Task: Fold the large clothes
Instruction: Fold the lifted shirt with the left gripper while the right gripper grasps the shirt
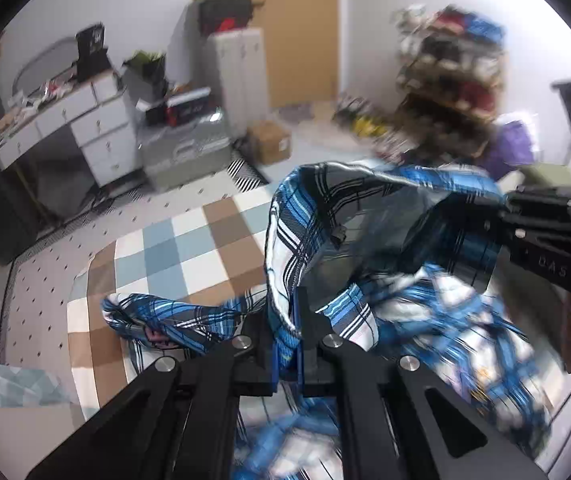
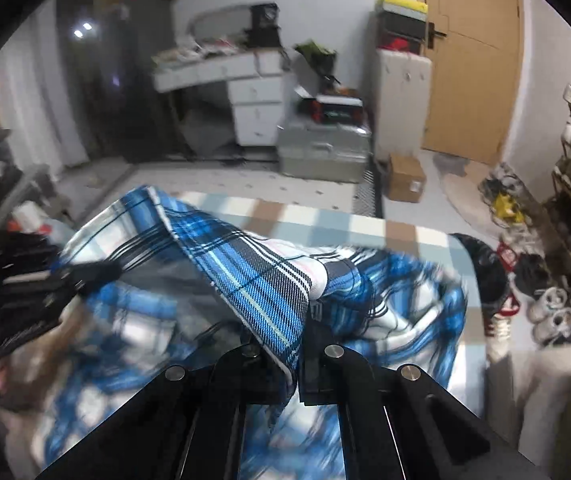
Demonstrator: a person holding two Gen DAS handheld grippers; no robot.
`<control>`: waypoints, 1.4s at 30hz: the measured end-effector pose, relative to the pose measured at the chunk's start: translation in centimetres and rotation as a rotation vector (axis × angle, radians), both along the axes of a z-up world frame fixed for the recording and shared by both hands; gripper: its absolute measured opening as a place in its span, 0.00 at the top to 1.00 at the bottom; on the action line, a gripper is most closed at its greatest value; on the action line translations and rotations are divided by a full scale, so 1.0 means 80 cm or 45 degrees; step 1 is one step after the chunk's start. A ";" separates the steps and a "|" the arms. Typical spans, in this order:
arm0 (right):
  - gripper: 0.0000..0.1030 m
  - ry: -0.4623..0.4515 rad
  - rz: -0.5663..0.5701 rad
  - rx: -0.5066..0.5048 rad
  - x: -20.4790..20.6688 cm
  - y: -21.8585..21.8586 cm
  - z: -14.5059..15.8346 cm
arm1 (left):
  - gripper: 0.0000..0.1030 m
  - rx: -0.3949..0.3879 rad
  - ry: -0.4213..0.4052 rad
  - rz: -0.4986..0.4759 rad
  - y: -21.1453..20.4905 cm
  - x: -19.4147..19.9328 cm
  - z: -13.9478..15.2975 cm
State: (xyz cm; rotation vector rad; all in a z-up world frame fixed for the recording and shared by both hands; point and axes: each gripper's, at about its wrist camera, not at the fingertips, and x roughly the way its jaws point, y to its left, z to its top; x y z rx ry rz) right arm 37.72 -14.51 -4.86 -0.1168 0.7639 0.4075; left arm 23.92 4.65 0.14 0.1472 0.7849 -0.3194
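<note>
Both tongs (image 1: 287, 344) (image 2: 299, 354) pinch the plaid shirt (image 1: 365, 216) above a checked bedspread (image 1: 189, 248) in a cluttered room.

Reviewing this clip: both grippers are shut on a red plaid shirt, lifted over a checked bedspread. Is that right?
Not quite: the shirt is blue plaid, not red, as both wrist views show. The rest holds: the left gripper and right gripper are each shut on its fabric, and it hangs over the checked bedspread.
</note>
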 end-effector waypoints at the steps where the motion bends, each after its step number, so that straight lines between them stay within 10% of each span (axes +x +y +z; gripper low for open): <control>1: 0.97 0.003 -0.001 0.044 -0.021 -0.004 0.004 | 0.99 0.001 -0.014 -0.005 0.004 -0.016 -0.001; 12: 0.96 0.391 -0.194 0.133 -0.120 -0.048 -0.159 | 0.99 -0.109 0.254 0.044 -0.001 -0.114 -0.159; 17: 0.76 0.525 -0.162 0.208 -0.133 -0.061 -0.174 | 0.84 -0.206 0.405 0.047 0.001 -0.098 -0.171; 21: 0.33 0.344 -0.148 0.246 -0.156 -0.076 -0.119 | 0.76 -0.370 0.381 -0.041 0.025 -0.100 -0.126; 25: 0.17 0.130 -0.130 0.347 -0.173 -0.099 -0.056 | 0.14 -0.603 0.245 -0.018 0.081 -0.102 -0.065; 28: 0.00 -0.017 -0.170 0.309 -0.150 -0.091 -0.018 | 0.14 -0.602 0.093 0.164 0.137 -0.076 -0.027; 34: 0.10 0.258 -0.262 0.211 -0.017 -0.057 -0.049 | 0.14 -0.623 0.329 0.508 0.231 0.038 -0.073; 38: 0.95 0.406 -0.319 0.126 0.033 -0.059 -0.089 | 0.15 -0.605 0.483 0.620 0.238 0.084 -0.131; 39: 0.97 0.421 -0.335 0.186 0.036 -0.067 -0.093 | 0.21 -0.641 0.510 0.595 0.235 0.087 -0.142; 42: 0.98 0.330 -0.359 0.421 0.007 -0.114 -0.078 | 0.96 -0.784 0.594 0.574 0.241 0.077 -0.159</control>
